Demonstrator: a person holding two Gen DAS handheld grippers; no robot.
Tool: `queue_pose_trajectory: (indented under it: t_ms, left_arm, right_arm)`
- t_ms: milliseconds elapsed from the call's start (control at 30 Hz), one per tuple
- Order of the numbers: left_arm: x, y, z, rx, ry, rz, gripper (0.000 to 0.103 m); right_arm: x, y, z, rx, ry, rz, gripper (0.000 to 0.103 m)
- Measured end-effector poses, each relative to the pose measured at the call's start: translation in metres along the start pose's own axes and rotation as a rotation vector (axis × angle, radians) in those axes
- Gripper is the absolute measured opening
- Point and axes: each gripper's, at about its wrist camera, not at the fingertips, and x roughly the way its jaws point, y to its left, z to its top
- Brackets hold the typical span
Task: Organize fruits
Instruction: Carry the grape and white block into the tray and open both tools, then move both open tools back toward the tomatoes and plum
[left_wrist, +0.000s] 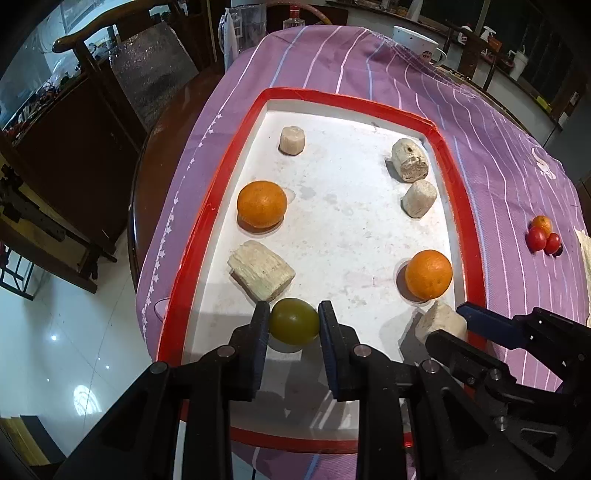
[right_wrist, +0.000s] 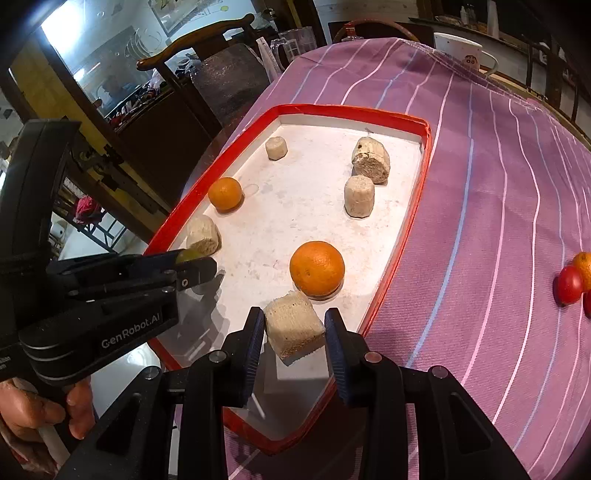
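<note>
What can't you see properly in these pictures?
- Green fruit, right wrist view: mostly hidden behind the left gripper.
- Red tomatoes, right wrist view: one cut off by the picture's edge.
- Pale chunk, left wrist view: partly covered by the right gripper.
- White mug: its print is too small to read.

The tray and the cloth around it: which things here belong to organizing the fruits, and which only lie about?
Belong to the job:
- green fruit between the left gripper fingers
- beige chunk between the right gripper fingers
- two oranges on the red-rimmed tray
- small fruits on the cloth

Just lying about:
- white mug
- clear jug
- wooden chair
</note>
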Motion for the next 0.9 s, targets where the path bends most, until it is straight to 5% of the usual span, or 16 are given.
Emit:
queue_pose_trajectory:
  t_ms: [333, 567, 900]
  left_arm:
    - [-0.004, -0.001, 0.001, 0.006, -0.01, 0.012, 0.026]
    - [-0.011, 0.003, 0.005, -0.018, -0.032, 0.013, 0.057]
    - [-0.025, 0.011, 0.013, -0.117, -0.044, 0.008, 0.061]
  right_arm:
    - [0.0, 0.0, 0.0, 0.009, 0.003, 0.005, 0.038]
    - [-0.001, 0.001, 0.002, 0.004, 0.0, 0.01, 0.038]
    - [-0.03, -0.02, 0.0, 0.055, -0.054, -0.009, 0.038]
